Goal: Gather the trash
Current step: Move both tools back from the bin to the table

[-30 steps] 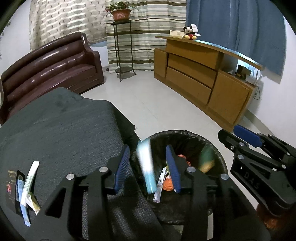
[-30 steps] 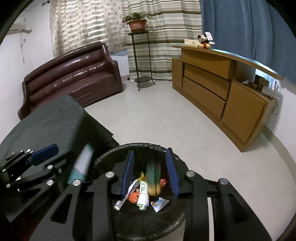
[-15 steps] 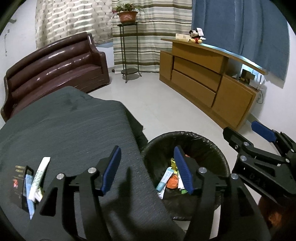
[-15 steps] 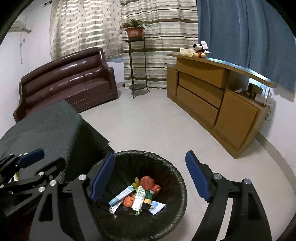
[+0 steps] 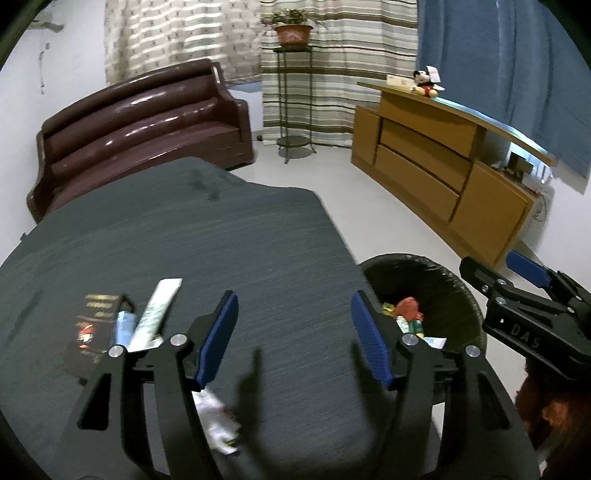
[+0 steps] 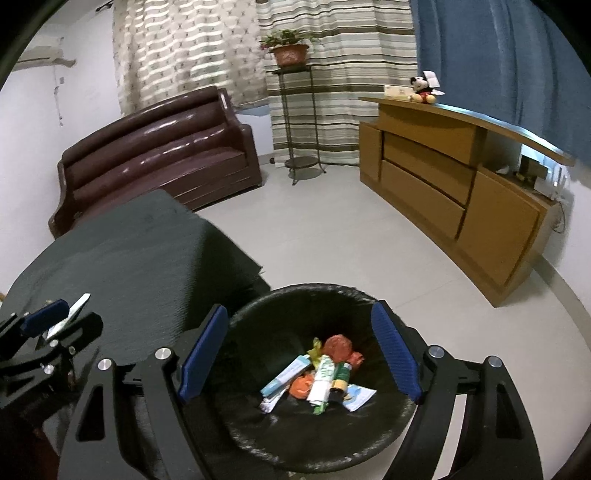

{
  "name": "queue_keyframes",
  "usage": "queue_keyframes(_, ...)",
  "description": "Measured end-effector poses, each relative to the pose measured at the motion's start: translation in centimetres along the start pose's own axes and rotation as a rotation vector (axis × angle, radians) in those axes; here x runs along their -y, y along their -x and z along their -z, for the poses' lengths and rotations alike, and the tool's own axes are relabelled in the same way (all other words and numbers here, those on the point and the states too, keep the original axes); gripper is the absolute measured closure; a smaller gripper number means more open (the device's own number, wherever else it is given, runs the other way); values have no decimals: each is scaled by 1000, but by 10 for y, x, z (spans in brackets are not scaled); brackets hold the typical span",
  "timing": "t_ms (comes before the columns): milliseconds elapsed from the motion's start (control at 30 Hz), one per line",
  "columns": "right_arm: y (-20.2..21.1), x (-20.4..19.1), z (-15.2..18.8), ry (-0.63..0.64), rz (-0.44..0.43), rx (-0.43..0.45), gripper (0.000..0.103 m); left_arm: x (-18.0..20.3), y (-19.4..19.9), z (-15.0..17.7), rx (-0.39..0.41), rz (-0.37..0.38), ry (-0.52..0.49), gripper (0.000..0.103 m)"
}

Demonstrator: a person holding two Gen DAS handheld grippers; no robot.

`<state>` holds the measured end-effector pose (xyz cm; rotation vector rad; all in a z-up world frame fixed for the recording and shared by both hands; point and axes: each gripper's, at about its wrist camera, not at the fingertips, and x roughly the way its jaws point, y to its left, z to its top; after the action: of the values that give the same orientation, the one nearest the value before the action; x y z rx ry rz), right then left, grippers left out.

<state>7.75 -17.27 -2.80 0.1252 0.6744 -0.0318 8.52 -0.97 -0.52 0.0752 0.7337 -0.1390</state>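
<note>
Crumpled wrapper half behind finger

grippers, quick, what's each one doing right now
Left gripper: open, holding nothing, jaws just opened, over the dark table.
Right gripper: open, holding nothing, over the trash bin.

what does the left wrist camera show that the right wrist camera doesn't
Only the left wrist view shows the dark packet and the crumpled white wrapper lying on the grey-covered table, beside and below the left gripper.

Only the right wrist view looks straight into the black bin, showing the tubes and the orange wrappers at its bottom, framed by the right gripper.

Both show open, empty jaws that have just been opening, the white tube on the table, the sofa, the wooden cabinet and the potted plant.
</note>
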Motion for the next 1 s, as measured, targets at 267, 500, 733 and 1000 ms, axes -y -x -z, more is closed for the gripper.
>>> queue_keyframes(267, 6, -27, 3, 44, -50, -11, 25, -39, 19, 15, -1, -58, 41, 41)
queue_keyframes(500, 4, -54, 7, 77, -84, -37, 25, -80, 32, 26, -11, -124, 92, 41)
queue_keyframes(733, 3, -88, 12, 119, -138, -59, 25, -123, 42, 38, -28, -188, 149, 41)
queue_keyframes(1000, 0, -131, 16, 193, -214, -93, 31, -157, 51, 51, -41, -237, 195, 41)
